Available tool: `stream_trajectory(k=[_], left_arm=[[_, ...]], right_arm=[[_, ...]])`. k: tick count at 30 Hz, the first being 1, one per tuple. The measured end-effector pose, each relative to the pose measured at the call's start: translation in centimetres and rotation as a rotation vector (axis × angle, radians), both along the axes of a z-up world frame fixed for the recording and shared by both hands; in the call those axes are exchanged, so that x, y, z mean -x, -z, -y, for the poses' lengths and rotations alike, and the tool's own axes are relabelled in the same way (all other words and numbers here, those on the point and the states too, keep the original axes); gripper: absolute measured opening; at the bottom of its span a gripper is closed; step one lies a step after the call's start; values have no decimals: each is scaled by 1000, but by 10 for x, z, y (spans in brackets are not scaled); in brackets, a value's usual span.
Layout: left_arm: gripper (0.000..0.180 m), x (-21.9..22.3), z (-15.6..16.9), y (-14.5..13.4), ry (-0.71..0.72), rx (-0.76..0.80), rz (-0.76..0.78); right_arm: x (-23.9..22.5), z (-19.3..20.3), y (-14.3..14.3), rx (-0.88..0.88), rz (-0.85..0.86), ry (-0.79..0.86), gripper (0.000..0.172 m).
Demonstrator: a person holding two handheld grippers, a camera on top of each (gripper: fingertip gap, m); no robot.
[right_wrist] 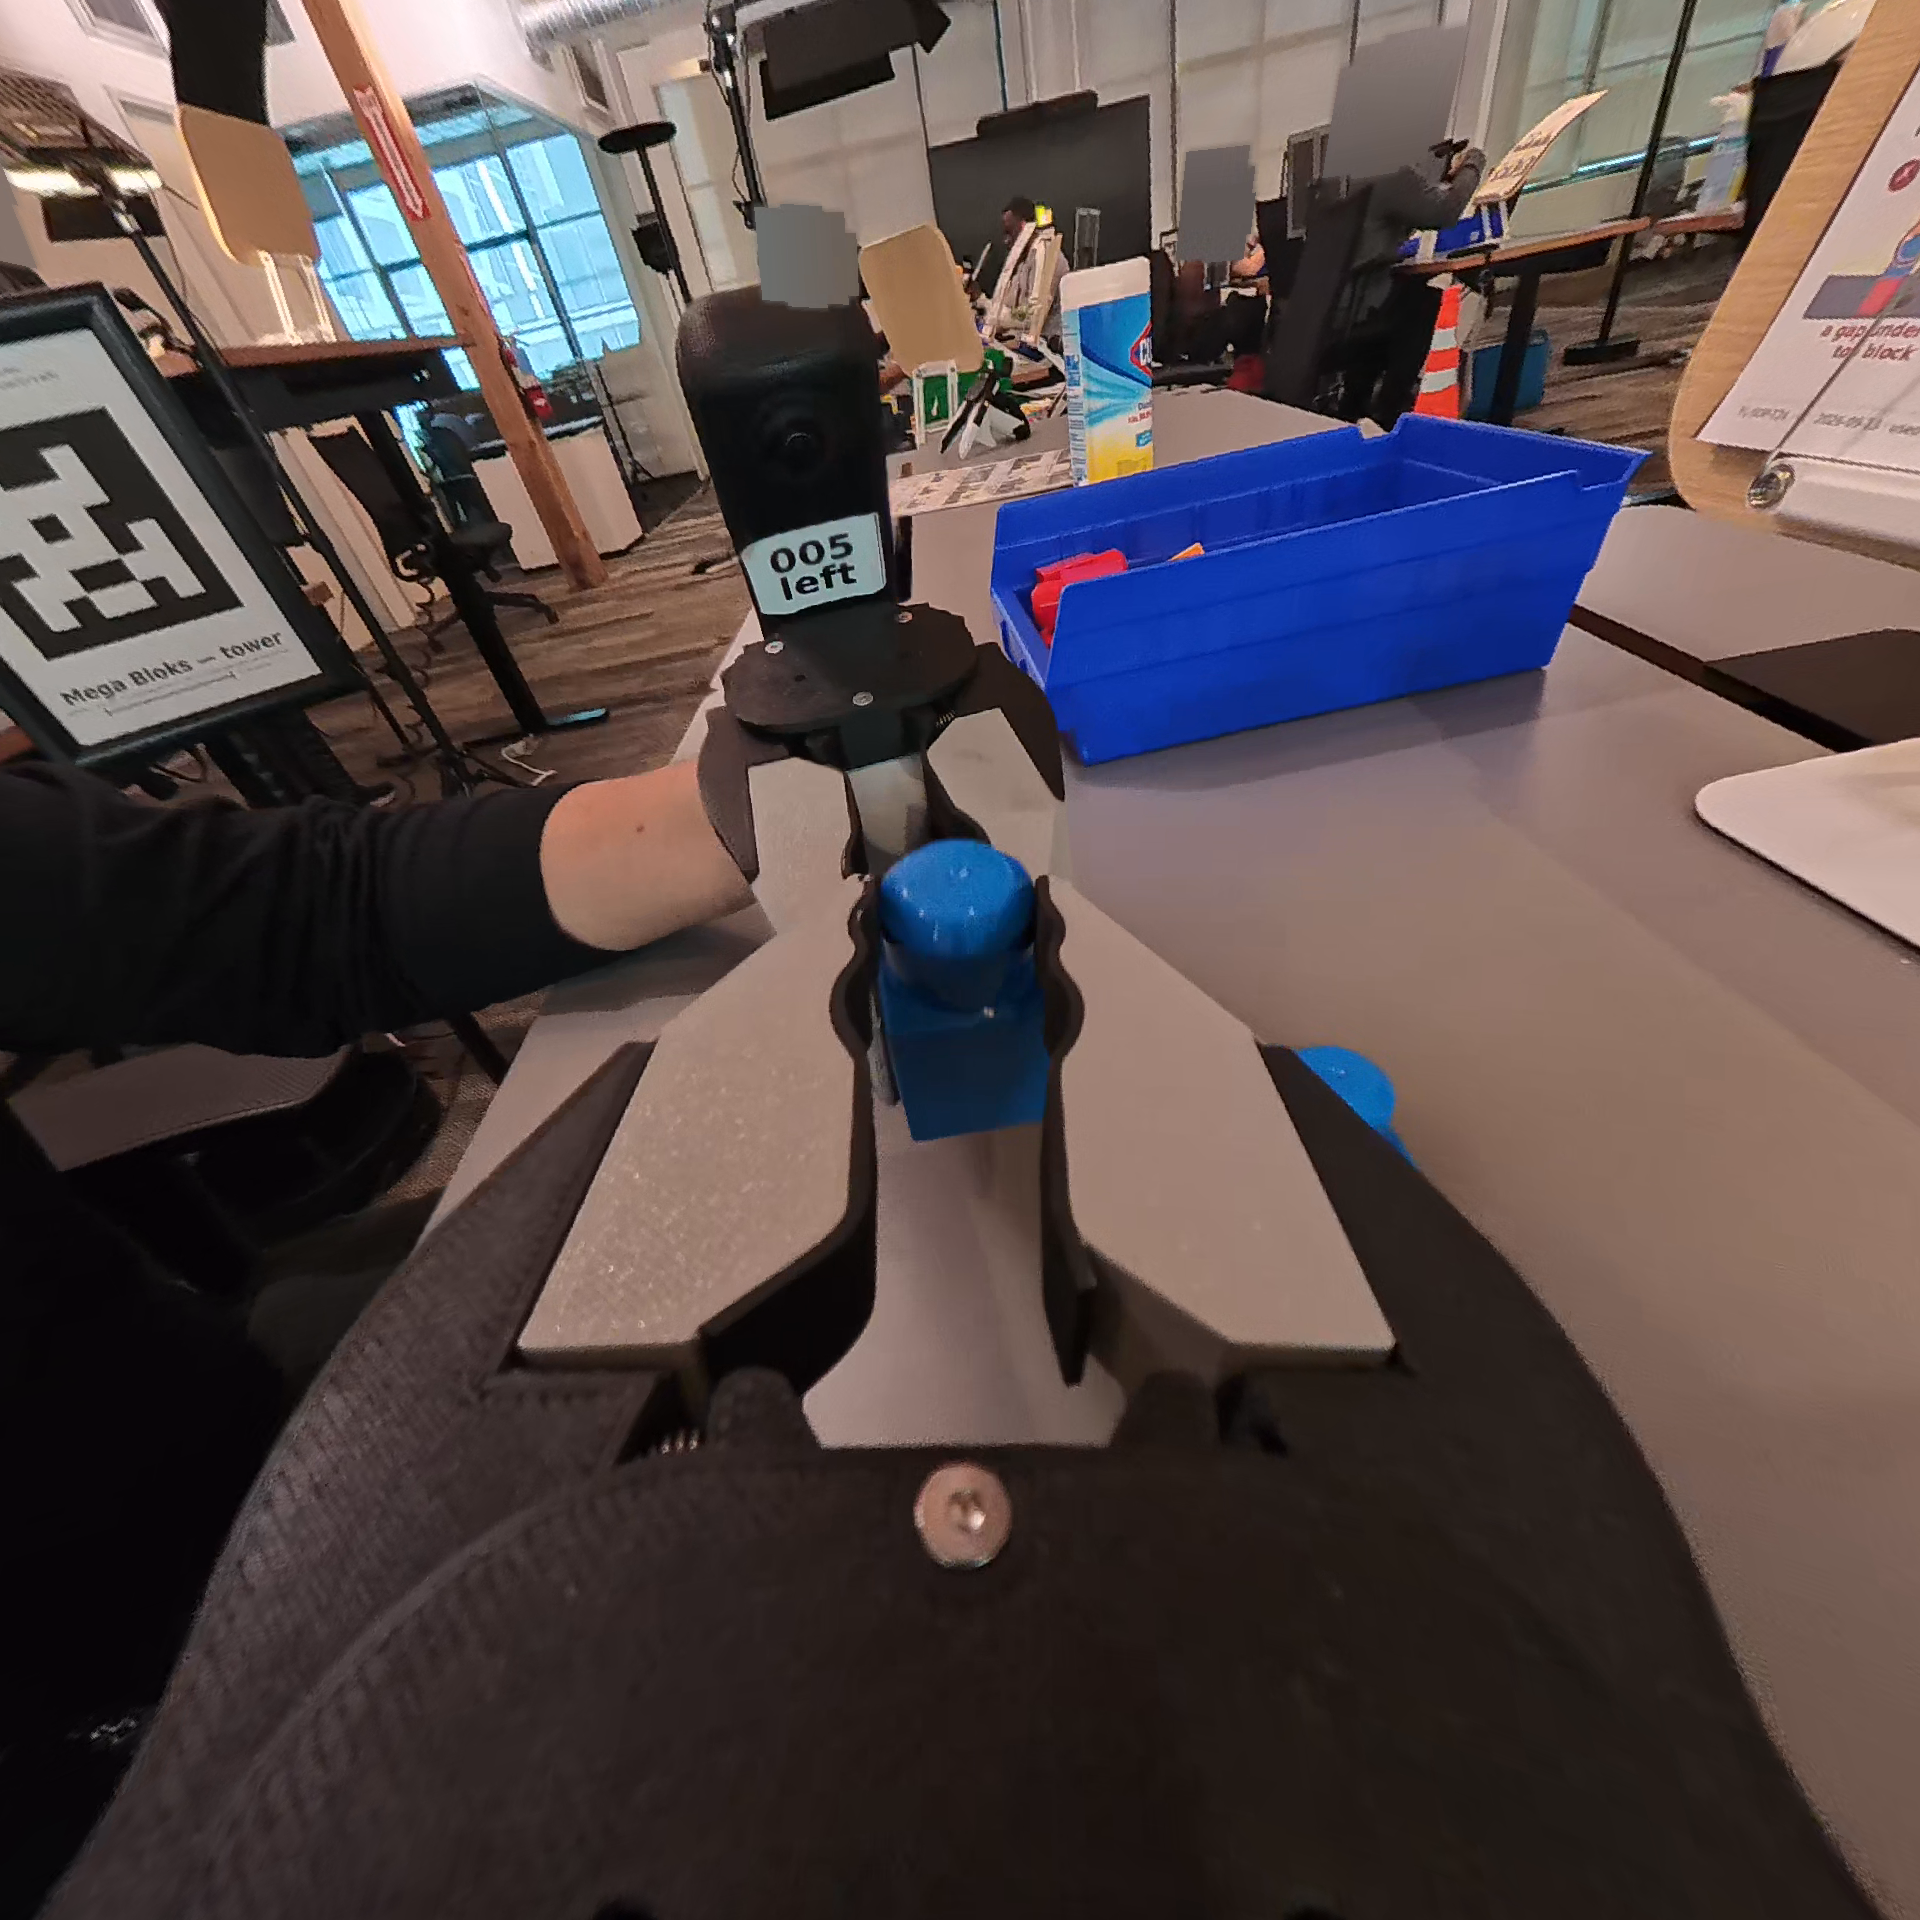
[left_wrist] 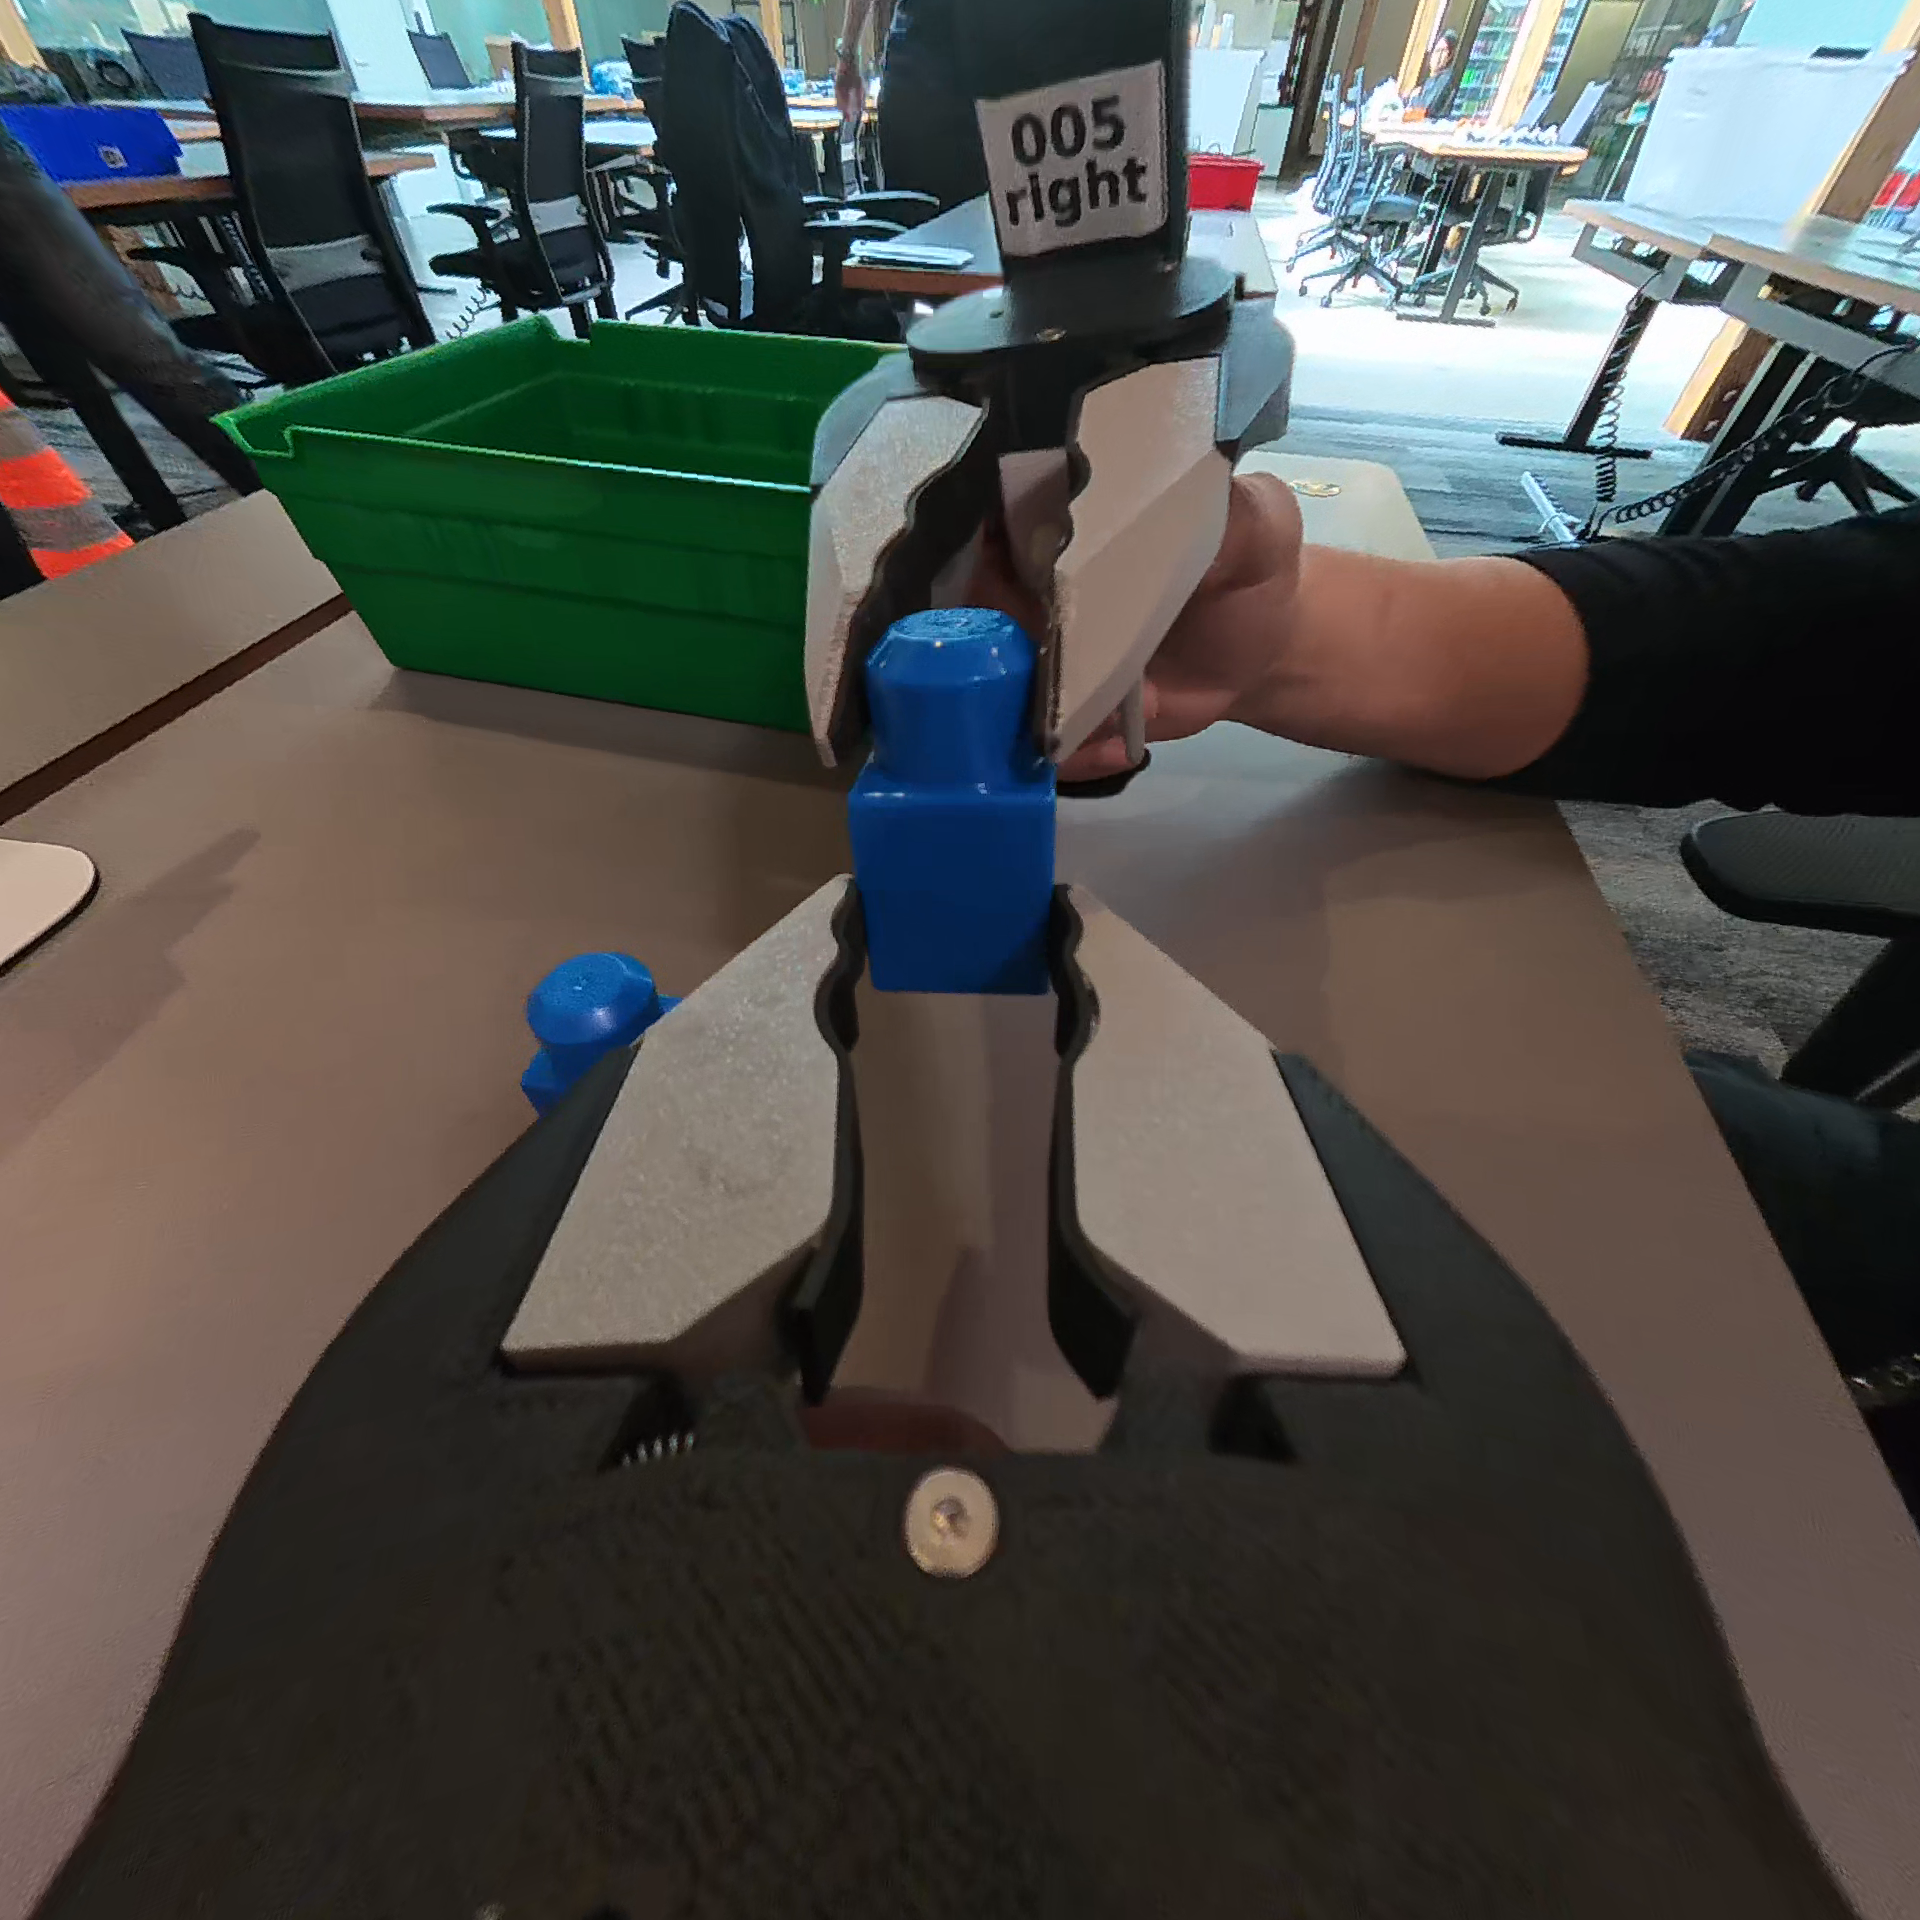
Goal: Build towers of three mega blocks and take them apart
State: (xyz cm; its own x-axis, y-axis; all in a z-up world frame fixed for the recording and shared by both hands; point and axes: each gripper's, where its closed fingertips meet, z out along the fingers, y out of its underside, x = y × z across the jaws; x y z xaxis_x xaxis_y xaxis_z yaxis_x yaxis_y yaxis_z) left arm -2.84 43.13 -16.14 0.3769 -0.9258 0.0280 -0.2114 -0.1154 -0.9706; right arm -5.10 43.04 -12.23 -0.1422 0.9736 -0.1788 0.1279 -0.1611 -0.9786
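Office desks and chairs fill the room behind the grey-brown bench [left_wrist: 312, 831] you work on. At its middle stands a blue block [left_wrist: 951, 894], upright on the bench, with its round stud on top. Your left gripper [left_wrist: 951, 935] comes in low and level, its fingers [left_wrist: 847, 966] pinching the block's square body from both sides. Your right gripper [right_wrist: 956, 935] reaches in from above and opposite, its fingers [right_wrist: 1060, 966] clamped on the block's stud. A second blue block [left_wrist: 582, 1023] lies on the bench just beside the held block, partly hidden behind the left gripper's finger. Behind the held block in the left wrist view sits a green bin [left_wrist: 540, 540]. In the right wrist view a blue bin [right_wrist: 1299, 603] with red pieces inside stands farther beyond the block.
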Motion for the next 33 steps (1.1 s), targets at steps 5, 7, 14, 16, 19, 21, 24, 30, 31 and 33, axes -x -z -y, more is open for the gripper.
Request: stream_trajectory(k=[5,7,14,16,19,21,24,30,31,33], left_arm=[[33,1,4,-10,27,25,71],[34,-1,4,-9,29,26,65],[33,-5,5,-12,38,29,99],[33,-4,4,-13,29,17,103],[33,-4,5,-14,37,31,116],[33,-6,8,-15,60,56,140],[33,-8,10,-15,75,74,152],[33,-9,12,-22,103,113,221],[33,-9,12,-23,103,114,228],[33,-10,11,-22,98,107,226]], right_arm=[[2,0,9,9,30,-12,46],[4,3,10,3,35,-23,41],[5,8,7,-18,8,-36,33],[5,7,6,-6,1,-37,34],[5,8,7,-27,-2,-38,35],[5,10,7,-31,-3,-47,36],[5,12,7,-51,0,-49,35],[3,15,0,-28,-39,-72,33],[3,14,0,-24,-40,-73,33],[3,14,0,-21,-37,-75,33]])
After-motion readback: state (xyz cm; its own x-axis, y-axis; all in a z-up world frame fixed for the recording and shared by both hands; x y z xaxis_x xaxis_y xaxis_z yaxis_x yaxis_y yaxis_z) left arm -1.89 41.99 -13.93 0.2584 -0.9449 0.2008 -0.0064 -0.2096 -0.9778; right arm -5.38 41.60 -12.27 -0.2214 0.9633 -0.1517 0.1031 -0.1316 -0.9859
